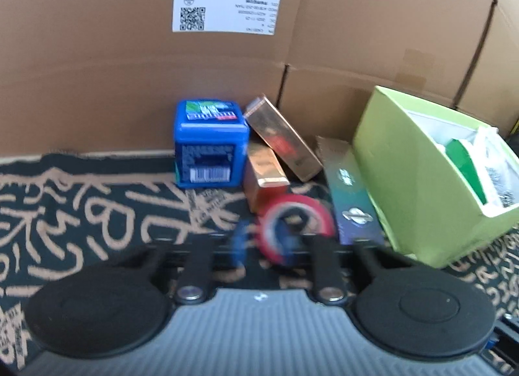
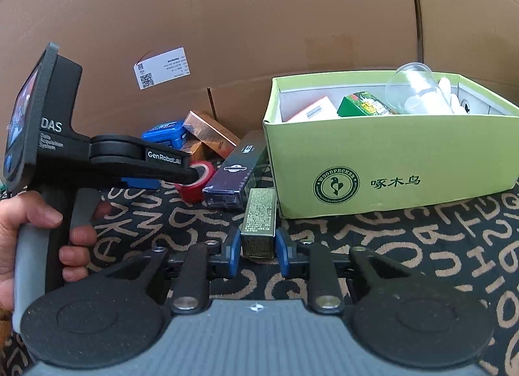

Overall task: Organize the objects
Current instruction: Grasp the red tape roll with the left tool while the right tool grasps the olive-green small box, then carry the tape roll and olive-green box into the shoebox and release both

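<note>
My left gripper (image 1: 264, 240) is at a red tape roll (image 1: 296, 223); the view is blurred, and one blue finger (image 1: 285, 243) looks to sit inside the roll's hole. In the right wrist view the left gripper (image 2: 194, 175) reaches into the same roll (image 2: 194, 186). My right gripper (image 2: 258, 248) is shut on a small olive-gold box (image 2: 259, 223) held lengthwise between its blue pads. A green shoebox (image 2: 389, 162) stands to the right, holding several items.
A blue cube box (image 1: 209, 144), two copper boxes (image 1: 282, 139) and a long dark box (image 1: 352, 194) lie by the cardboard wall (image 1: 129, 68). A patterned dark cloth (image 2: 405, 246) covers the surface. The shoebox also shows in the left wrist view (image 1: 418, 181).
</note>
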A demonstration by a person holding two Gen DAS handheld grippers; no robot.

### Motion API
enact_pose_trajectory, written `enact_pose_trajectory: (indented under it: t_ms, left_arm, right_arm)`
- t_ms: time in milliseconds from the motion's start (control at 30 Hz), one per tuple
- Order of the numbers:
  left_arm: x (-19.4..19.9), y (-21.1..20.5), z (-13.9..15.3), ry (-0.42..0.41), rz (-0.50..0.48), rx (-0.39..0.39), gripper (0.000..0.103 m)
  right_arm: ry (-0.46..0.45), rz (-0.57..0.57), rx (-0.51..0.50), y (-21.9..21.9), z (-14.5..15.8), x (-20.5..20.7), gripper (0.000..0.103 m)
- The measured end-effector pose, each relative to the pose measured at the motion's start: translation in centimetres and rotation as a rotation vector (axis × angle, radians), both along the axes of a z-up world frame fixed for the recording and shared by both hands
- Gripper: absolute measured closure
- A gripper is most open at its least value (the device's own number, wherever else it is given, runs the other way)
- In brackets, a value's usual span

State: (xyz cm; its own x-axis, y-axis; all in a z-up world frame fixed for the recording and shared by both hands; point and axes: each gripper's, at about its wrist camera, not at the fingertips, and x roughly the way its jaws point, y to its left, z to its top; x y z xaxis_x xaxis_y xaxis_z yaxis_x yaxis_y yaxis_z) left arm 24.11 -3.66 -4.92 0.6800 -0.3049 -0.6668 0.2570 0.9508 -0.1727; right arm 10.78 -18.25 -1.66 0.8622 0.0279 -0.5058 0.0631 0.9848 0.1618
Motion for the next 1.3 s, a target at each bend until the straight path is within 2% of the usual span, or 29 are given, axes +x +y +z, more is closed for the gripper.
enact_pose_trajectory:
  t_ms: [133,267,367,533,567,600,633,667,700,933,1000,1033,1133,1200,1267,1300]
  left_arm:
    - [-2.9,0.6,0.4,-0.027,-0.031,0.050,0.092]
    - [-6.4,2.1,1.0,0.002,-0.079,0.041,0.092]
    - [-9.8,3.4,1.4,0.007,-0.098,0.067,0.092]
    - [-14.4,5.7,2.2,0.013,-0.132,0.058,0.089]
    - [-14.9,5.8,2.3,0.000,-0.131,0.063,0.081]
    - [-15.3,5.8,2.4,-0.020,-0.126,0.073,0.067]
    - [-15.7,5.7,2.4,-0.047,-0.122,0.085,0.059]
    - [-16.0,5.4,2.5,-0.074,-0.120,0.098,0.045]
    - [-16.4,5.2,2.4,-0.094,-0.120,0.114,0.037]
    - [-16.3,2.7,1.4,-0.119,-0.182,0.173,0.034]
    - [-15.8,2.3,0.8,-0.112,-0.175,0.185,0.046]
    - [-15.4,2.2,0.6,-0.098,-0.168,0.181,0.046]
    - [-14.6,2.4,0.1,-0.068,-0.147,0.160,0.044]
    - [-14.5,2.5,0.0,-0.076,-0.129,0.157,0.035]
    - [-14.3,2.5,-0.1,-0.075,-0.126,0.157,0.036]
    - [-14.2,2.5,-0.1,-0.076,-0.129,0.157,0.041]
  right_arm:
    - [0.009,0.022,0.020,-0.1,0.0,-1.2,0.076]
    - [0.023,0.062,0.035,-0.1,0.2,-3.1,0.076]
    - [0.031,0.109,0.043,0.1,0.5,-5.0,0.076]
    - [0.053,0.172,0.012,0.6,0.8,-8.4,0.076]
    - [0.064,0.181,0.000,0.7,0.7,-8.6,0.076]
    - [0.070,0.192,-0.020,0.8,0.6,-8.9,0.076]
    - [0.066,0.195,-0.041,1.0,0.6,-9.1,0.076]
    - [0.061,0.194,-0.054,1.2,0.6,-9.2,0.076]
    - [0.057,0.194,-0.060,1.2,0.6,-9.3,0.076]
    - [0.034,0.173,-0.075,1.2,0.7,-8.6,0.076]
    - [0.036,0.168,-0.077,1.2,0.6,-8.2,0.076]
    - [0.037,0.168,-0.079,1.2,0.6,-8.1,0.076]
    - [0.051,0.169,-0.078,1.2,0.3,-7.5,0.076]
    - [0.057,0.173,-0.071,1.1,0.1,-7.1,0.076]
    - [0.060,0.173,-0.065,1.1,0.0,-6.8,0.076]
    - [0.060,0.176,-0.064,1.1,-0.1,-6.6,0.076]
